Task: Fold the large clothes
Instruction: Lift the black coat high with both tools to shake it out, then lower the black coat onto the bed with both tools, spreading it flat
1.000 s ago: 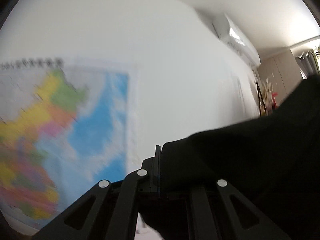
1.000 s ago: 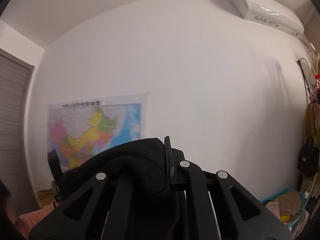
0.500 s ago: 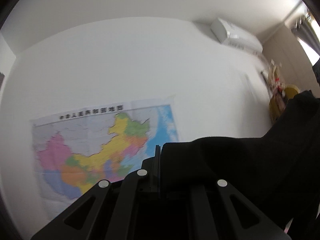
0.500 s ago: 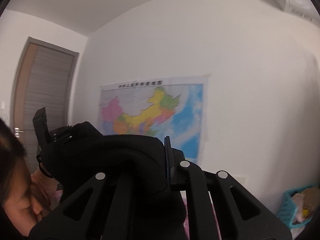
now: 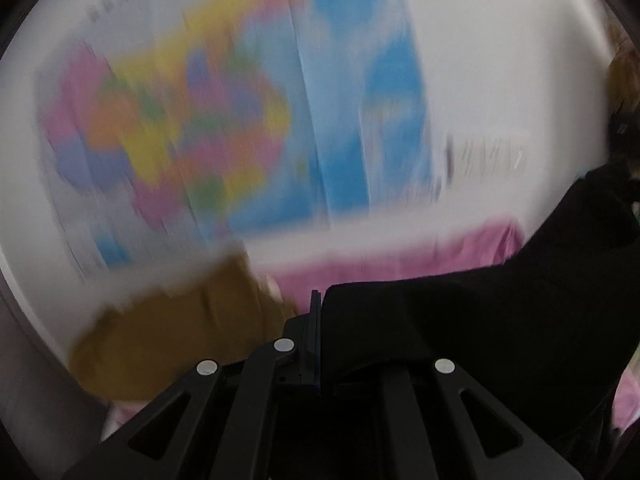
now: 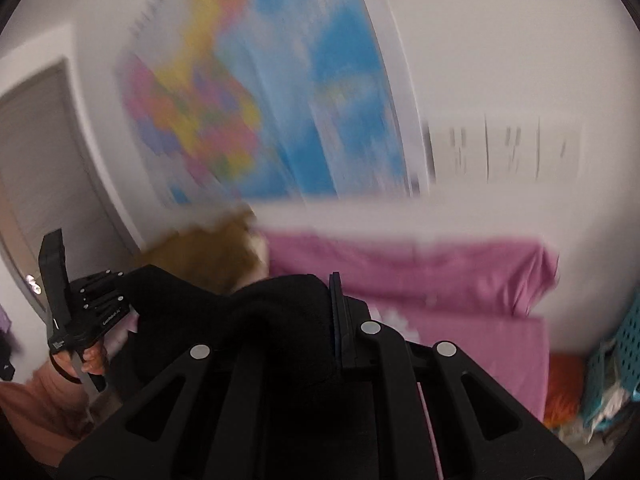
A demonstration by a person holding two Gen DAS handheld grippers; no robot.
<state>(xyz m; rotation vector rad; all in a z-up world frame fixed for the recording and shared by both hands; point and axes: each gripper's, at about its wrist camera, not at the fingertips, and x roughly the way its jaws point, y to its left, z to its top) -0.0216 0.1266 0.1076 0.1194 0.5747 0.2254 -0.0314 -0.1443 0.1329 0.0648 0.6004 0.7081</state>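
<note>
A large black garment (image 5: 460,320) hangs in the air between both grippers. My left gripper (image 5: 320,320) is shut on one edge of it; the cloth runs off to the right. My right gripper (image 6: 332,304) is shut on another bunched edge of the garment (image 6: 272,328), which stretches left to the left gripper (image 6: 80,316), seen there in the person's hand. Both views are motion-blurred and look over a bed with a pink sheet (image 6: 420,280).
A coloured wall map (image 5: 224,112) hangs on the white wall behind the bed. A brown cushion or pillow (image 5: 172,332) lies at the bed's left end. A grey door (image 6: 44,176) is at left, a teal basket (image 6: 624,344) with clothes at right.
Both grippers have swung downward with the garment: the views dropped from ceiling and upper wall to the map, the bed and the brown pillow. Both grips stay the same.
</note>
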